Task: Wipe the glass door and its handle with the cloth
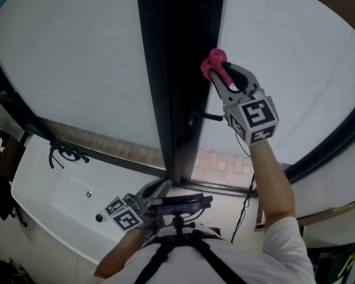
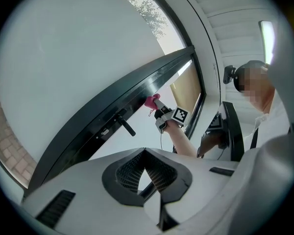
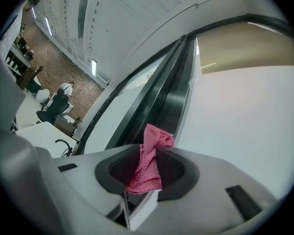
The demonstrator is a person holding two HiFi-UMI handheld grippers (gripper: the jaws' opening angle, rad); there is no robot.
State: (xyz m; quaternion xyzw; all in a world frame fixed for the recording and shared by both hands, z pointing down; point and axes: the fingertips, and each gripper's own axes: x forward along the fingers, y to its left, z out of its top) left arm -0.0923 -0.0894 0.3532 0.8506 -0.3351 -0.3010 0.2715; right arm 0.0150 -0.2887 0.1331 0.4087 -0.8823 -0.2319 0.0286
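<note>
The glass door (image 1: 284, 58) has a dark vertical frame (image 1: 180, 70) with a black lever handle (image 1: 205, 116) partway down. My right gripper (image 1: 218, 71) is raised and shut on a pink cloth (image 1: 213, 60), which touches the door at the frame's right edge, above the handle. In the right gripper view the cloth (image 3: 148, 161) bunches between the jaws and sticks out toward the frame. My left gripper (image 1: 161, 189) hangs low near my chest, shut with nothing in it. Its own view shows the handle (image 2: 124, 124), the cloth (image 2: 151, 101) and the right gripper (image 2: 160, 112) further up the frame.
A white counter (image 1: 53, 200) with a black tap (image 1: 65, 152) stands at the lower left. A thin black cable (image 1: 245, 200) hangs by the door's lower right. A second glass pane (image 1: 71, 58) lies left of the frame.
</note>
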